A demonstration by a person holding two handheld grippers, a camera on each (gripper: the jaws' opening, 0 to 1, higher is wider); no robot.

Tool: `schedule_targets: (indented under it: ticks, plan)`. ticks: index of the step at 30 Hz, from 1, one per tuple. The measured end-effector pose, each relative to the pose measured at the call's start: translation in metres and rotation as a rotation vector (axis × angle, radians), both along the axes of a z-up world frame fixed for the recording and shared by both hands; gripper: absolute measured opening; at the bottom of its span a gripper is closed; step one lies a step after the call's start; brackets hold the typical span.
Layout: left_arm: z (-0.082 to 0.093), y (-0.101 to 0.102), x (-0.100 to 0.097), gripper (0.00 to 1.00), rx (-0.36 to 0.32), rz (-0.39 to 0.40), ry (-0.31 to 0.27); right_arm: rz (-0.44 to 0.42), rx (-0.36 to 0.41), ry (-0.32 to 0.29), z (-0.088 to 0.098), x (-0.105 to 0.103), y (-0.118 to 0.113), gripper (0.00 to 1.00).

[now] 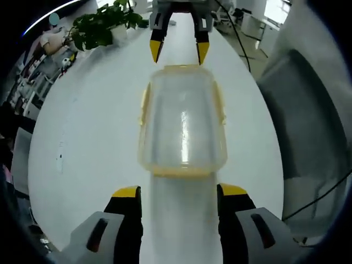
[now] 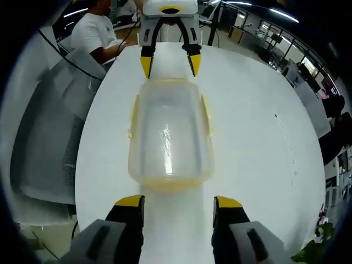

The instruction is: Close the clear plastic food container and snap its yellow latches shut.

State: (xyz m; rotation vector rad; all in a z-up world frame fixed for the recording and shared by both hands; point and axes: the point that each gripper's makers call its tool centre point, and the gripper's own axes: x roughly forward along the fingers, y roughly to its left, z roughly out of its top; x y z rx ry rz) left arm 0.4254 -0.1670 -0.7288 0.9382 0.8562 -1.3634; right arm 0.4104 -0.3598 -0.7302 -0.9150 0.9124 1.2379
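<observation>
The container (image 1: 183, 121) lies on the white table (image 1: 88, 143), lid on, long axis running straight between the two grippers, one short end toward each. In the left gripper view, the left gripper (image 1: 180, 191) sits just short of the near end, jaws spread wide and holding nothing. The right gripper (image 1: 179, 50) faces it beyond the far end, jaws likewise apart and empty. The right gripper view mirrors this: container (image 2: 169, 135), right gripper (image 2: 178, 201), left gripper (image 2: 170, 65). Yellow latches (image 1: 145, 102) line the sides; whether they are snapped cannot be made out. A plant (image 1: 102, 25) stands at the far table edge.
</observation>
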Motion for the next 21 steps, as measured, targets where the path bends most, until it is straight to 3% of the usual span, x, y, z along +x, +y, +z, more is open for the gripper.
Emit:
schedule_targets:
  ticks: [5,8,9,12,15,17,21]
  plan:
    - [0.011,-0.007,0.000,0.52,-0.101,0.136,0.052,-0.095,0.063,0.016,0.012,-0.002,0.011,0.45]
    - [0.012,-0.004,-0.002,0.55,-0.112,0.166,0.075,-0.149,0.096,0.031,0.019,-0.003,0.016,0.44]
    - [0.012,-0.004,-0.003,0.56,-0.120,0.197,0.093,-0.187,0.120,0.056,0.022,-0.004,0.020,0.44]
    - [0.015,-0.007,-0.003,0.56,-0.169,0.265,0.124,-0.218,0.137,0.054,0.026,-0.002,0.024,0.43]
    - [0.013,-0.004,0.002,0.52,-0.168,0.324,0.119,-0.297,0.148,0.060,0.025,0.001,0.023,0.41]
    - [0.011,-0.003,0.006,0.52,-0.183,0.401,0.127,-0.361,0.151,0.076,0.023,0.002,0.020,0.41]
    - [0.011,-0.009,0.007,0.51,-0.256,0.567,0.214,-0.475,0.178,0.109,0.018,0.001,0.020,0.39]
